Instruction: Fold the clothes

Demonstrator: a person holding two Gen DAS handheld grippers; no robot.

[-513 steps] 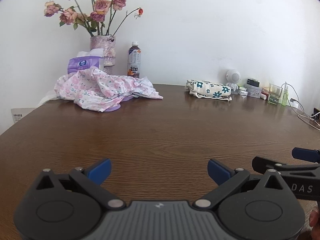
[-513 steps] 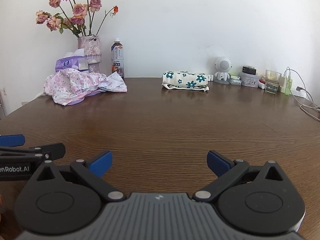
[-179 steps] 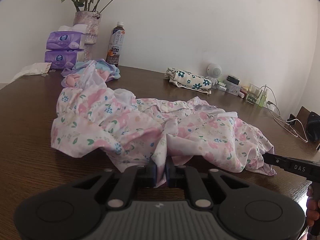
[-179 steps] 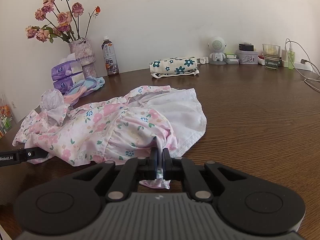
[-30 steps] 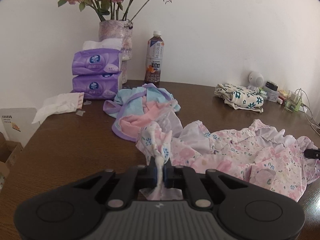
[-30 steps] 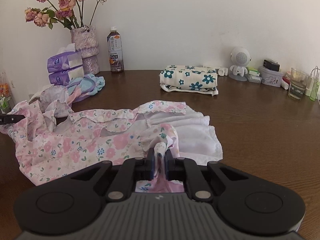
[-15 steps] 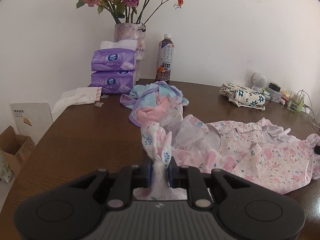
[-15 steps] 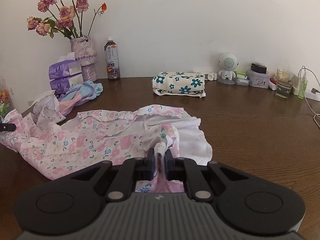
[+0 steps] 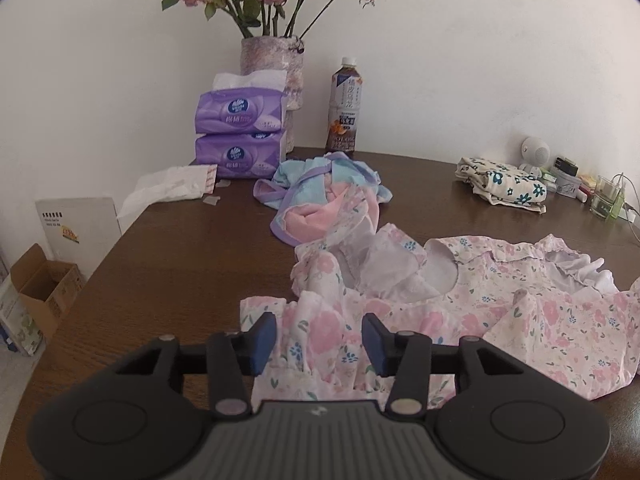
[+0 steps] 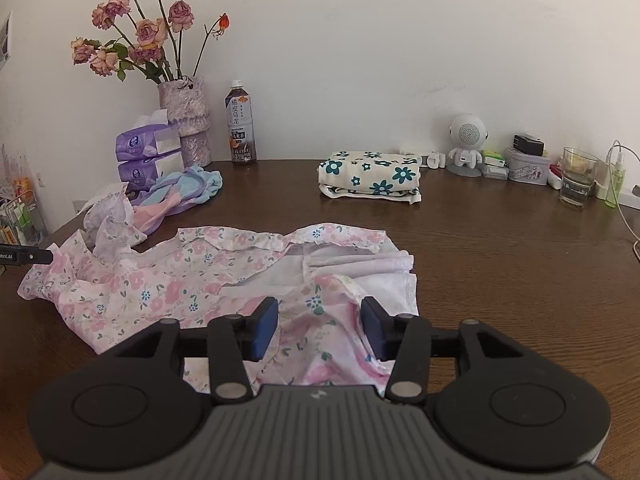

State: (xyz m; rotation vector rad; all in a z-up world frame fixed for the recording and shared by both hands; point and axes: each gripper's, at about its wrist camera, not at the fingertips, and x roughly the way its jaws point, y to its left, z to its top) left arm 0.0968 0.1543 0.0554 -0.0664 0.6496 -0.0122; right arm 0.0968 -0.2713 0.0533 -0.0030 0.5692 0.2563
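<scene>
The brown wooden table (image 10: 500, 248) is filling most of both frames, and the pink floral dress (image 10: 192, 280) is lying spread across its lower middle in the right wrist view, with its white lining showing toward the center right. In the left wrist view the same dress (image 9: 520, 312) is stretching from the lower center out to the right edge. Your left gripper (image 9: 319, 340) is sitting released at the bottom center of its frame, its 2 blue pads apart with a bunched fold of the dress lying loose between them. Your right gripper (image 10: 319, 328) is likewise spread wide at the bottom center, floral fabric resting between the pads without being pinched. A blue, pink and purple garment (image 10: 180, 192) is lying crumpled in the left middle, just beyond the dress. A folded cloth with teal flowers (image 10: 370, 178) is resting in the upper center. At the upper left, 2 purple tissue packs (image 9: 240, 136) are sitting stacked beside a vase of dried roses (image 9: 272, 60) and a tea bottle (image 9: 346, 108).
</scene>
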